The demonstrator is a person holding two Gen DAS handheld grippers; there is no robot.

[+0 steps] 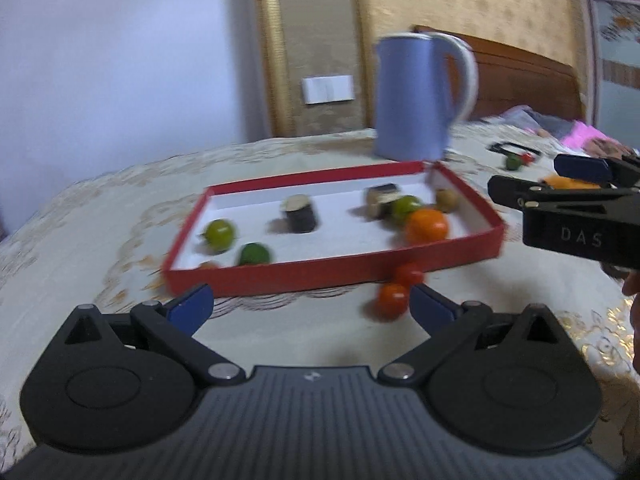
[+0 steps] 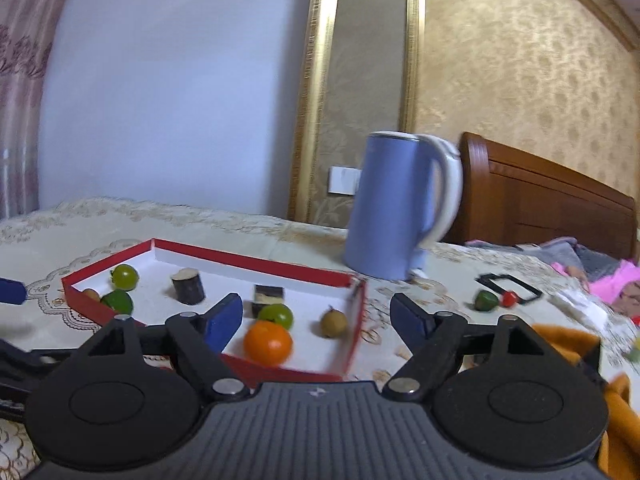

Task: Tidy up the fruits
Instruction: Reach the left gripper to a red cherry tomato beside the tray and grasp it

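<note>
Right wrist view shows the red tray point(image 2: 352, 344) filling the lower left of the frame on the patterned tablecloth point(image 2: 200, 220), with the blue kettle point(image 2: 392, 208) behind it at centre. Sorting looks well along: inside lie an orange point(image 2: 267, 342), three green fruits, a brownish longan-like fruit point(image 2: 333, 323) and two dark cut pieces. Still outside are a green fruit point(image 2: 486, 301) and a small red one point(image 2: 509, 299) at right of the frame. In the left wrist view two red tomatoes point(image 1: 394, 299) sit just below the tray's near wall. The right gripper point(image 2: 316, 316) stands apart with nothing between its jaws; the left gripper point(image 1: 310, 310) is likewise spread and empty.
</note>
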